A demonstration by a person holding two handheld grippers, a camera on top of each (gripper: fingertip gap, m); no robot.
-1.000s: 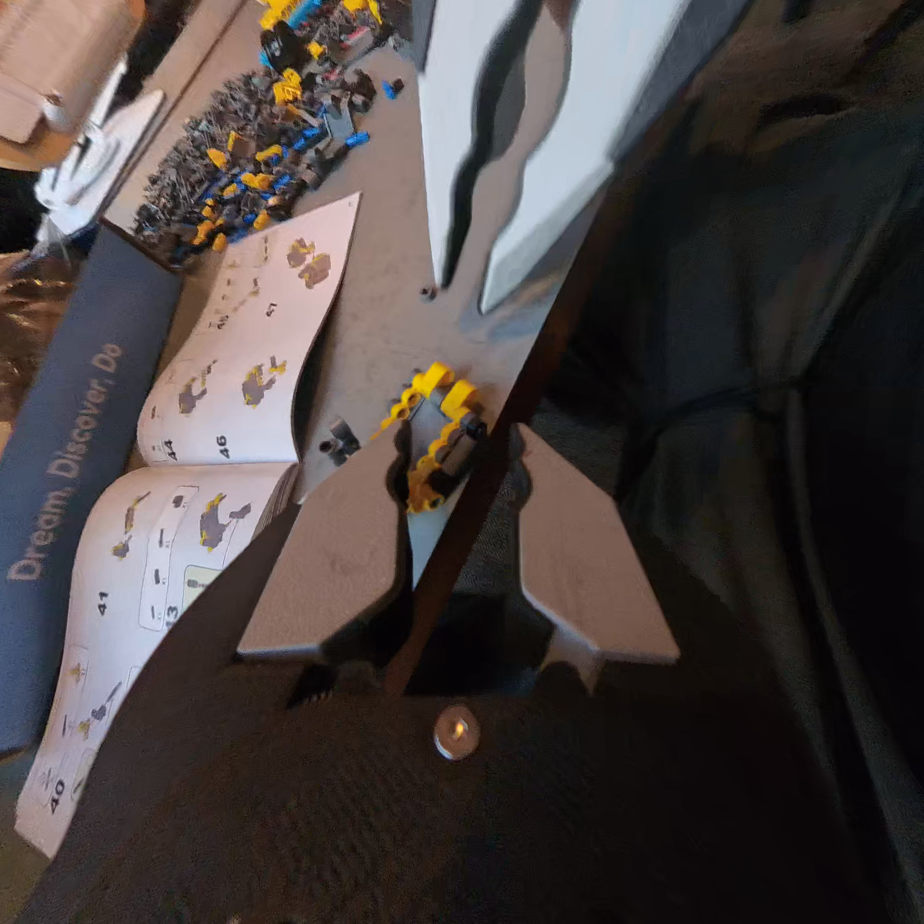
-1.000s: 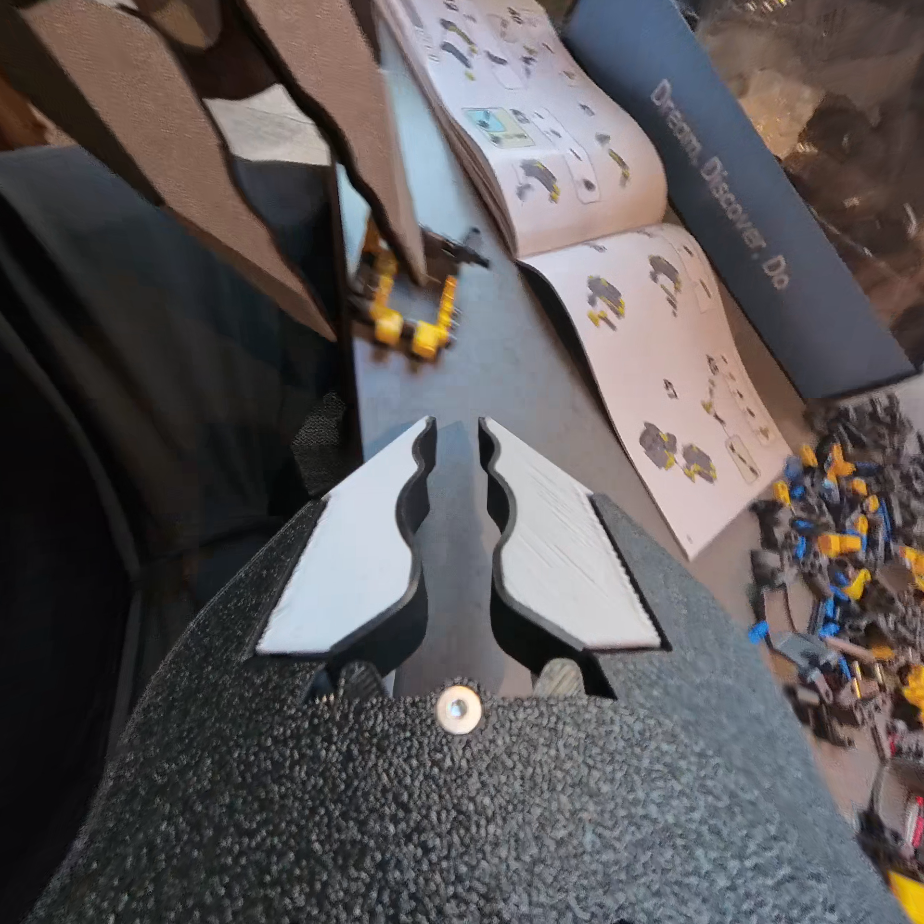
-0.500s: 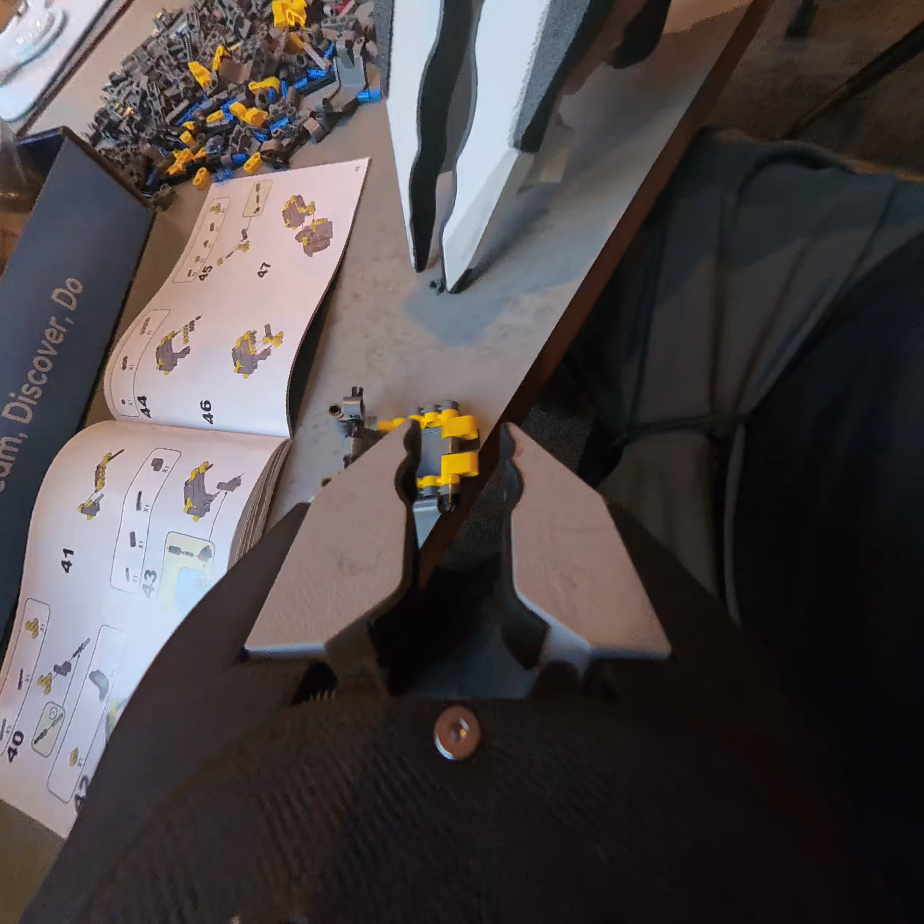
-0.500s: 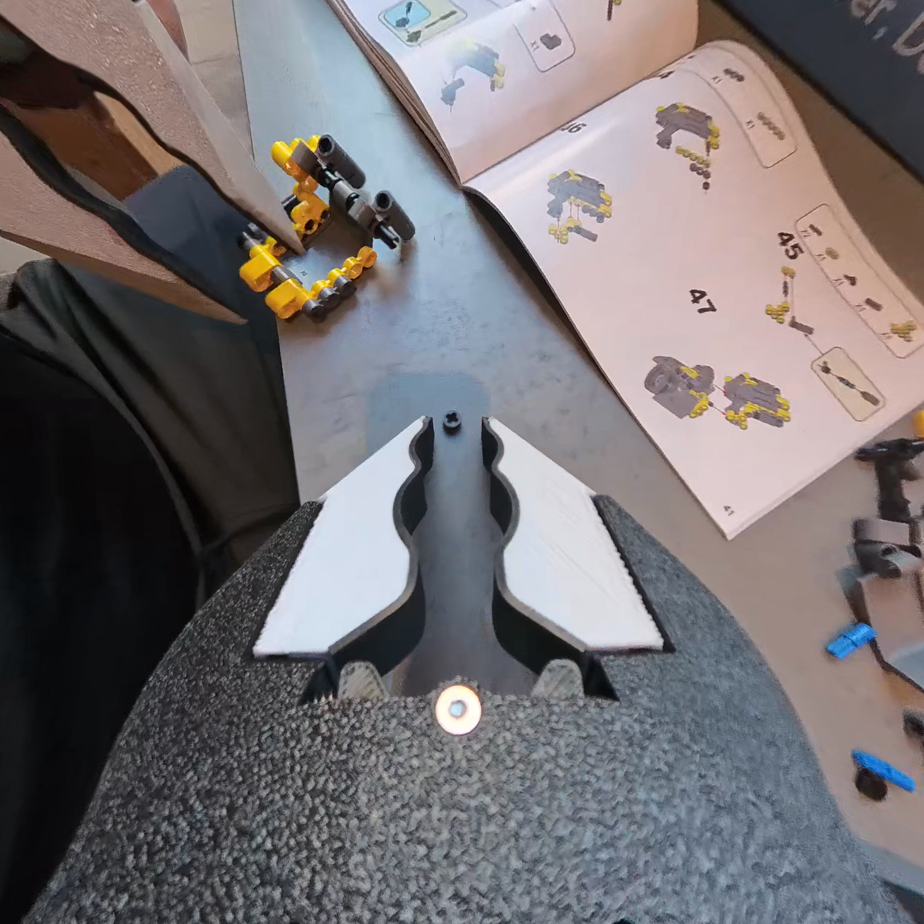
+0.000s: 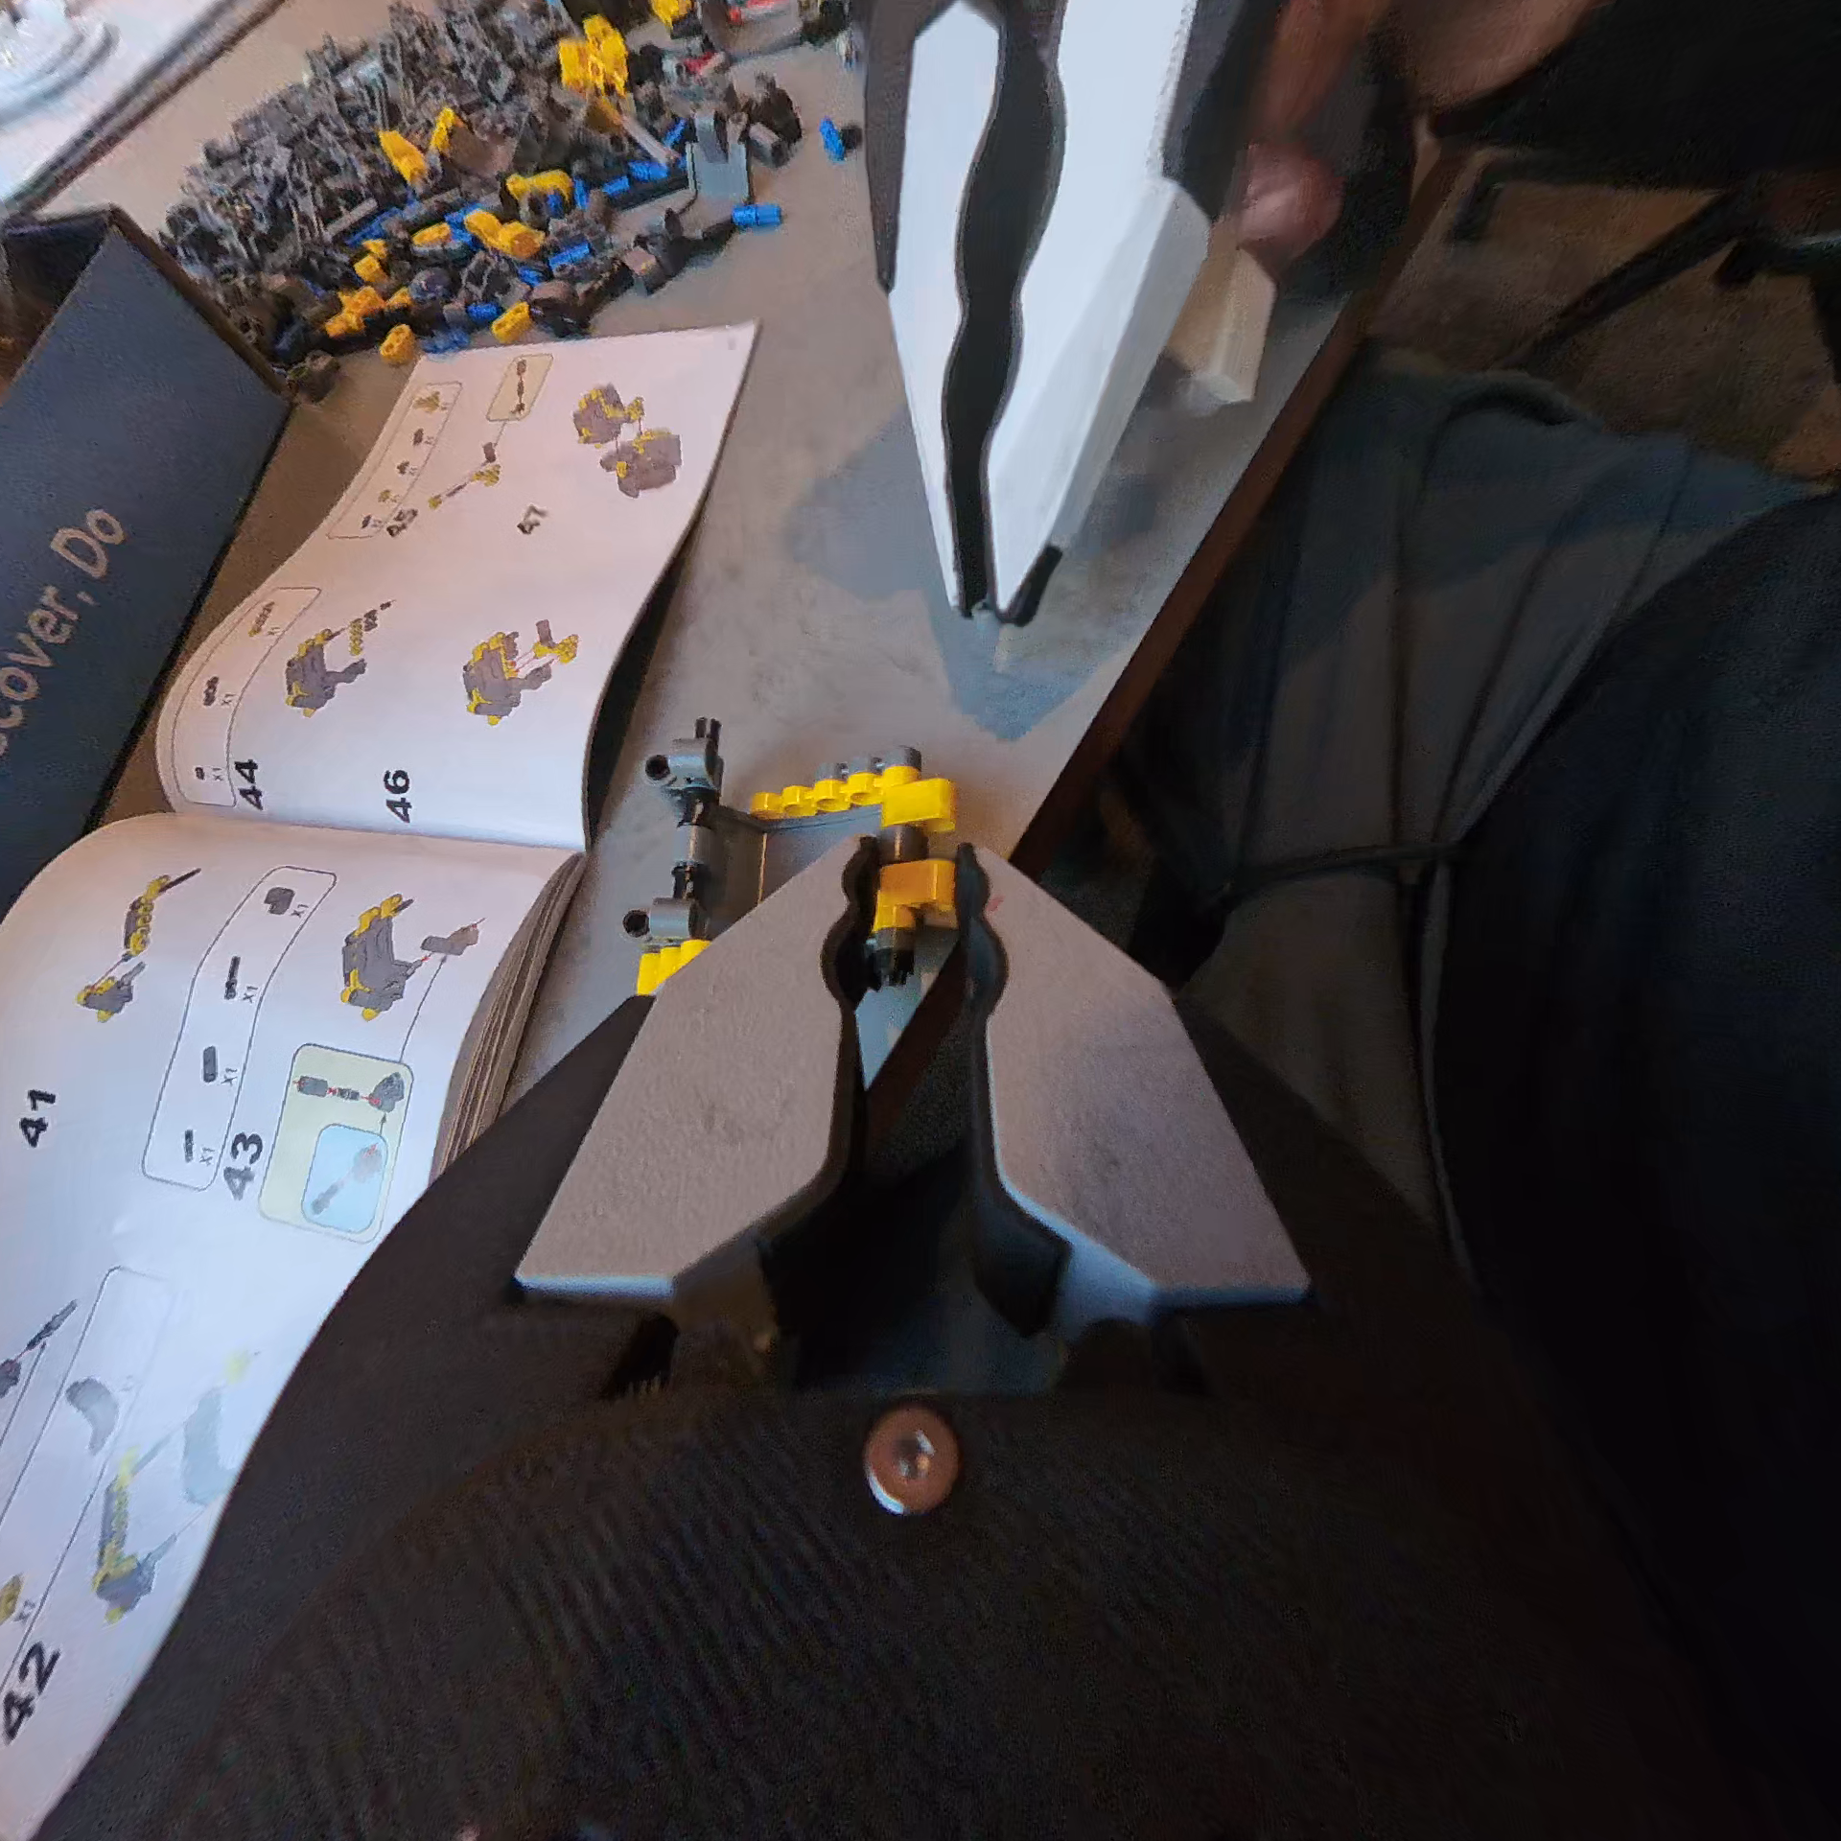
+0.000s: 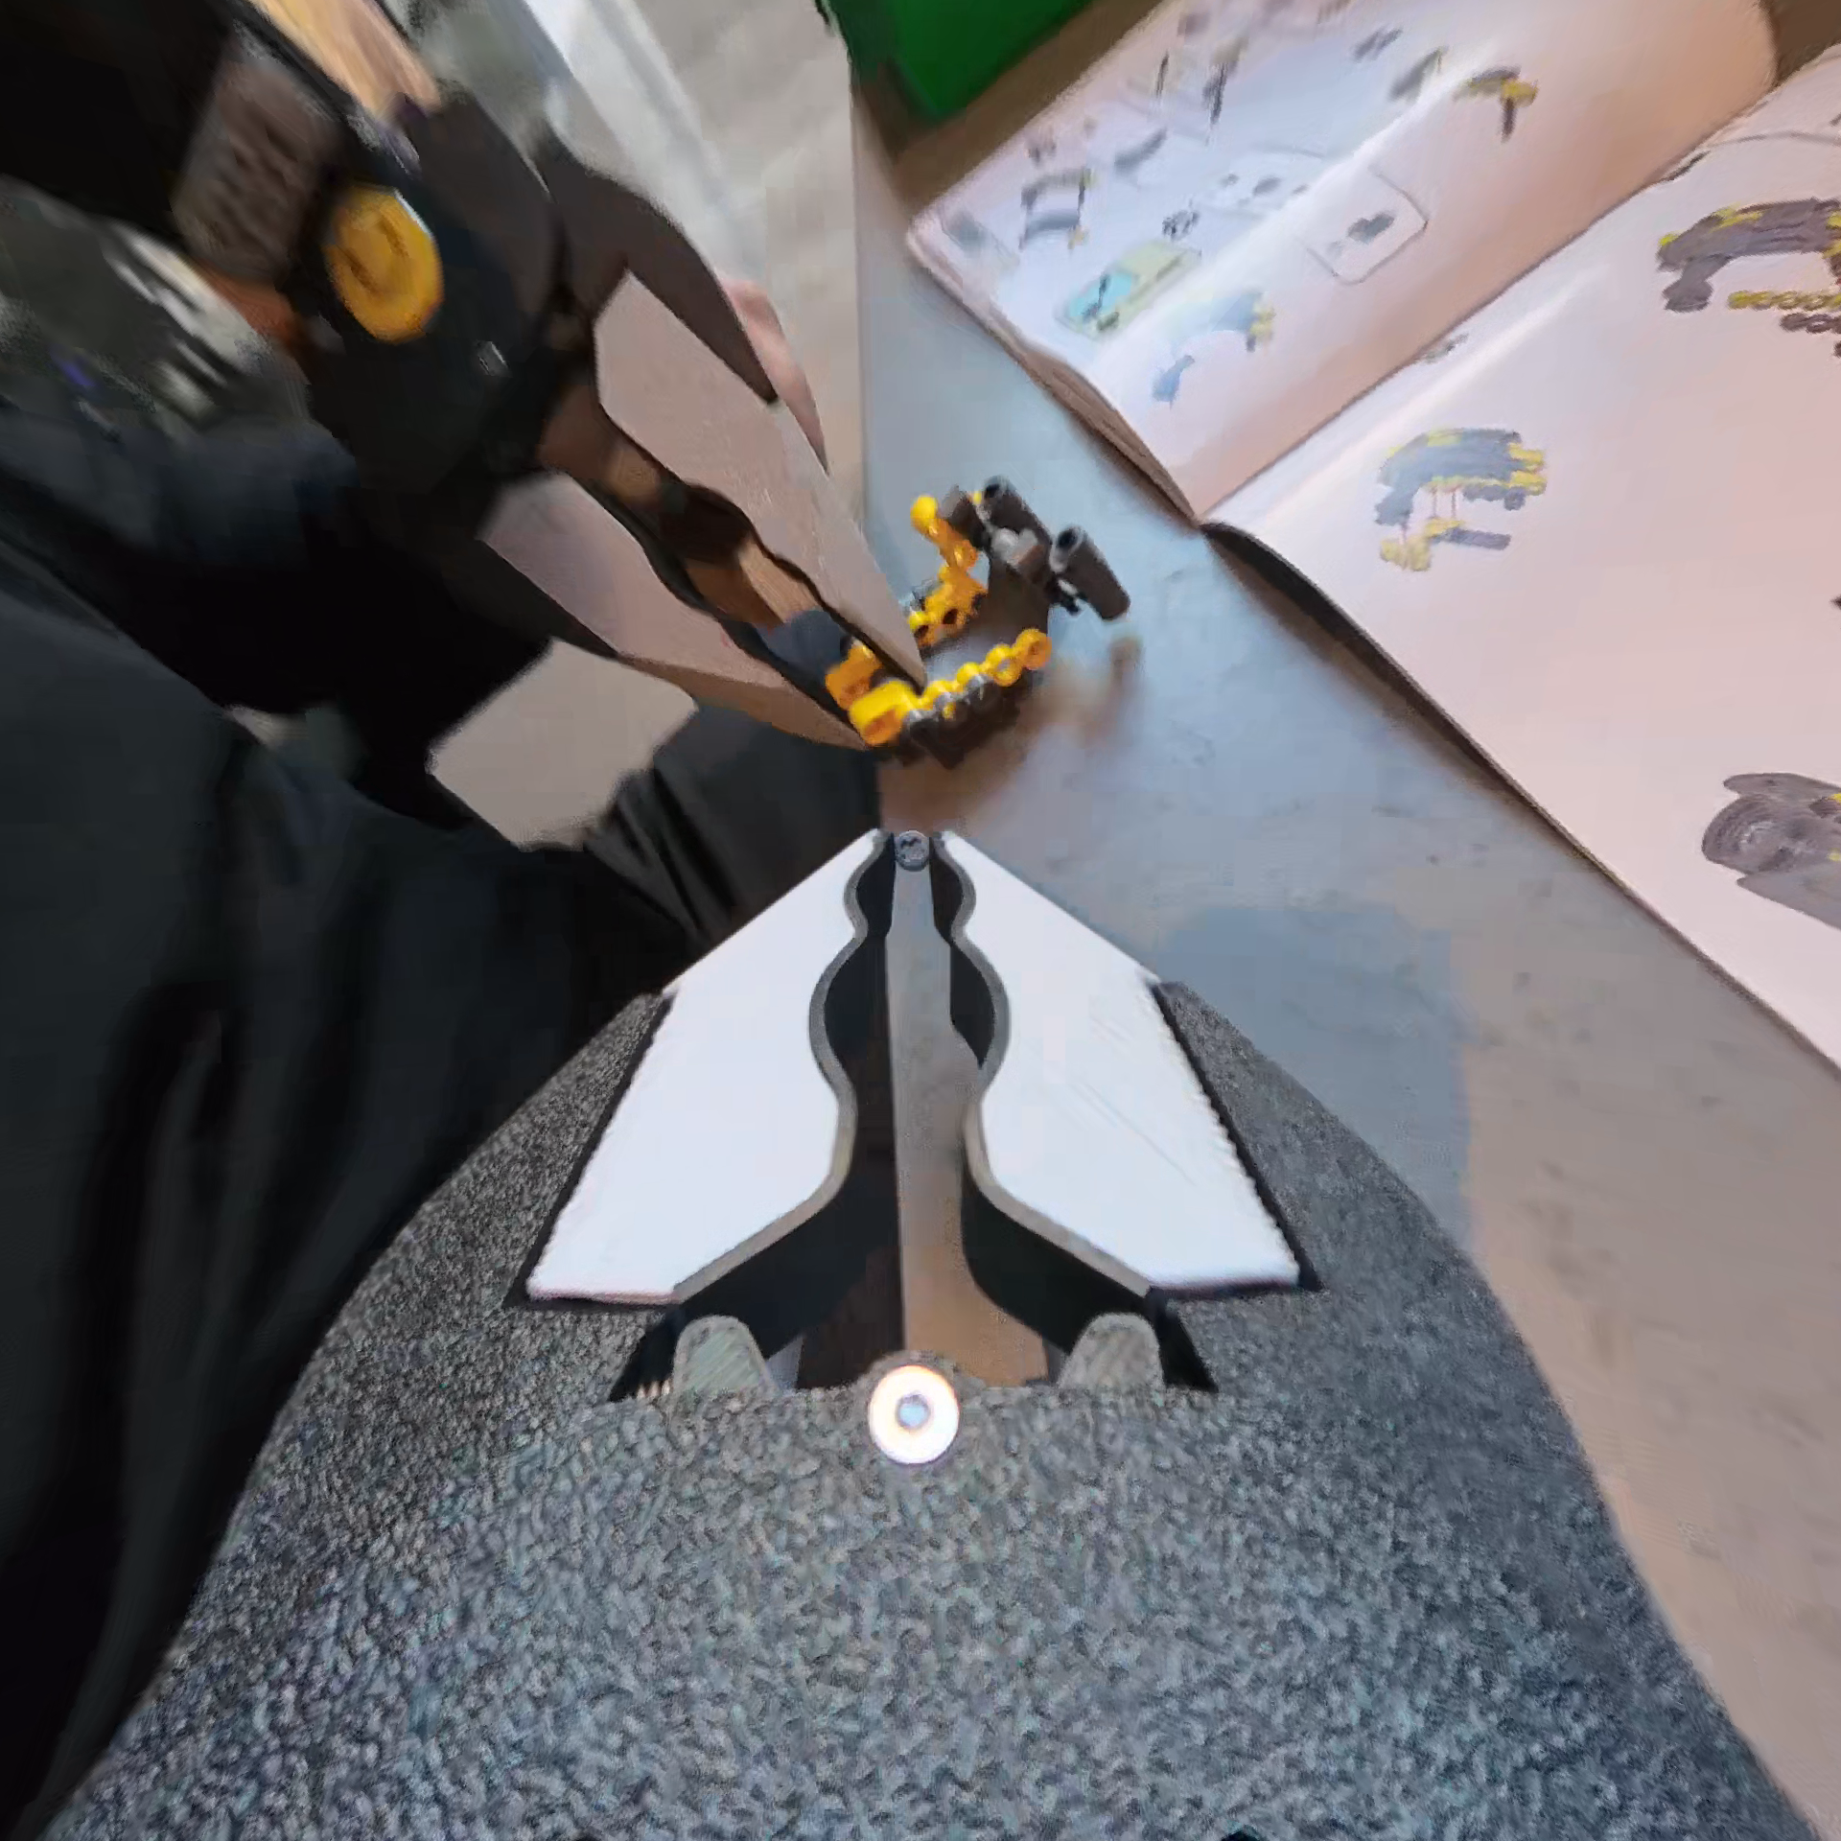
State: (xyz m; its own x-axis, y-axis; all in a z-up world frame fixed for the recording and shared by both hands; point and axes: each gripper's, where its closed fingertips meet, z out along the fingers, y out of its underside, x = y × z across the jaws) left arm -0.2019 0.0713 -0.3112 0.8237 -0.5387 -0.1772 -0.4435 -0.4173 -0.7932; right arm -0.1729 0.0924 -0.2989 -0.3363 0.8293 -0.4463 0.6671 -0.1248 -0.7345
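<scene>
A small yellow and grey brick assembly (image 5: 847, 797) lies at the near edge of the grey table (image 5: 847, 558). My left gripper (image 5: 912, 872), with grey fingers, is shut on the yellow end of that assembly. The right wrist view also shows the assembly (image 6: 981, 677) with the left gripper (image 6: 882, 697) pinching it. My right gripper (image 6: 912, 847), with white fingers, is shut on a tiny black pin (image 6: 912, 853) just above the table, a short way from the assembly. The left wrist view shows the right gripper (image 5: 996, 608) pointing down at the table.
An open instruction booklet (image 5: 448, 598) lies left of the assembly. A pile of grey, yellow and blue pieces (image 5: 478, 199) sits at the back. A dark blue box (image 5: 100, 518) lies at the far left. A person's dark clothing (image 6: 199, 996) is beyond the table edge. About 5 centimetres separates my left fingertips from my right.
My left gripper has closed on the yellow end of the assembly. My right gripper has closed on the small black pin that lay at its tips and has moved nearer the assembly.
</scene>
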